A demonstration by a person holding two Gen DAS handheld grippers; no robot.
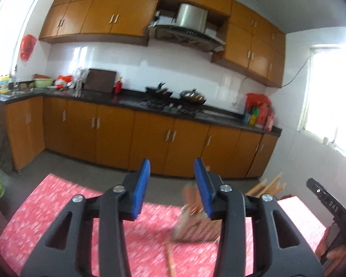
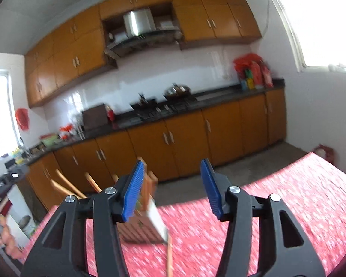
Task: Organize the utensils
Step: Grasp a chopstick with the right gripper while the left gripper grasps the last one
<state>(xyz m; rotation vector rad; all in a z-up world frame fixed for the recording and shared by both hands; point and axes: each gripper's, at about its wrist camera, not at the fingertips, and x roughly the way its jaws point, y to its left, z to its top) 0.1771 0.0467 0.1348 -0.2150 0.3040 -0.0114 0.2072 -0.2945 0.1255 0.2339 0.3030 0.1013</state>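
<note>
Where the two views meet: both grippers hang over a table under a red cloth with a small white print (image 1: 57, 207), facing a kitchen wall.
Left gripper (image 1: 171, 189): black plastic arms with silver pivot bolts, ribbed blue rubber pads; jaws parted, nothing between the pads.
Right gripper (image 2: 173, 189): same build; jaws parted, pads bare, gripping nothing.
Utensil holder: a blurred, boxy wooden holder with slatted sides (image 1: 193, 228) stands on the cloth, partly behind the left gripper's right pad; in the right wrist view it sits behind the right gripper's left pad (image 2: 140, 230).
Loose utensil: a slim wooden stick (image 1: 170, 260) lies on the cloth just in front of the holder, also seen from the right (image 2: 170, 254); its kind is too blurred to tell.
Chairs: pale wooden chair backs (image 2: 64, 184) rise beyond the table edge.
Background: glossy orange-brown cabinets (image 1: 150, 138), dark stone countertop (image 1: 131, 99), white glazed tiles.
</note>
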